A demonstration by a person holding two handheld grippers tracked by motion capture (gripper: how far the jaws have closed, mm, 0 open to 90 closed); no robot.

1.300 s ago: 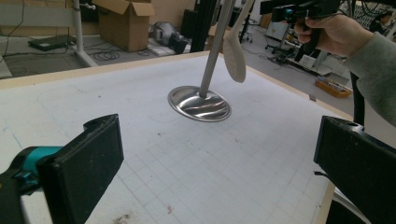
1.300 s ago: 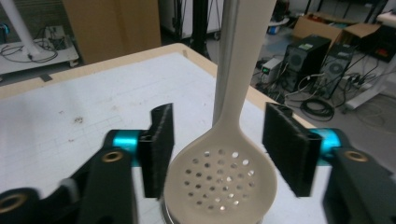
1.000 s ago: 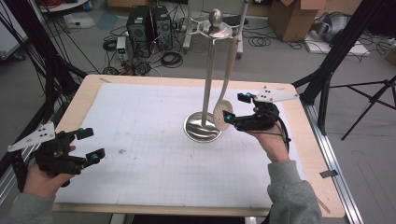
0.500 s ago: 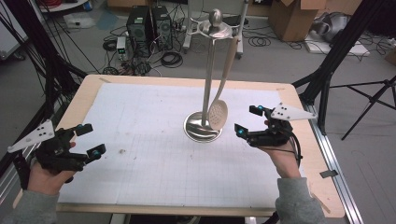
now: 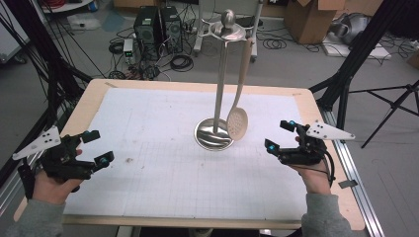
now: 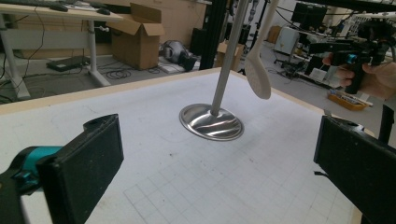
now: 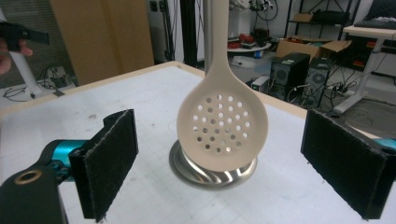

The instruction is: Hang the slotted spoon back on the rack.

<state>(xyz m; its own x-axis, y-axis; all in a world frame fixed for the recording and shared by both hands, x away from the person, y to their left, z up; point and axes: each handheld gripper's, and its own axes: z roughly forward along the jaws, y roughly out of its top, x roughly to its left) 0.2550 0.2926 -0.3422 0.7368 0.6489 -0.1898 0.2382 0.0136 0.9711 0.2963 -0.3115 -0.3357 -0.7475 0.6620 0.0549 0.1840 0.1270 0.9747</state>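
Observation:
A steel utensil stand [image 5: 213,134] rises from a round base at the middle of the table. From its top hangs a beige slotted spoon [image 5: 237,123], free of both grippers; the spoon [image 7: 222,128] faces the right gripper view and its bowl [image 6: 258,79] shows beside the pole [image 6: 229,60]. My right gripper [image 5: 280,134] is open, a little to the right of the spoon, with nothing between its jaws. My left gripper [image 5: 97,147] rests open at the table's front left, empty. The right gripper [image 6: 348,49] also appears far off in the left gripper view.
A white gridded mat [image 5: 163,148] covers the wooden table [image 5: 89,98]. Computers, cables and boxes lie on the floor beyond the far edge. Black tripod legs [image 5: 346,84] stand off the right side.
My right gripper has let go of the spoon and drawn back to the right and toward the person. The spoon now hangs free. The left gripper has barely moved.

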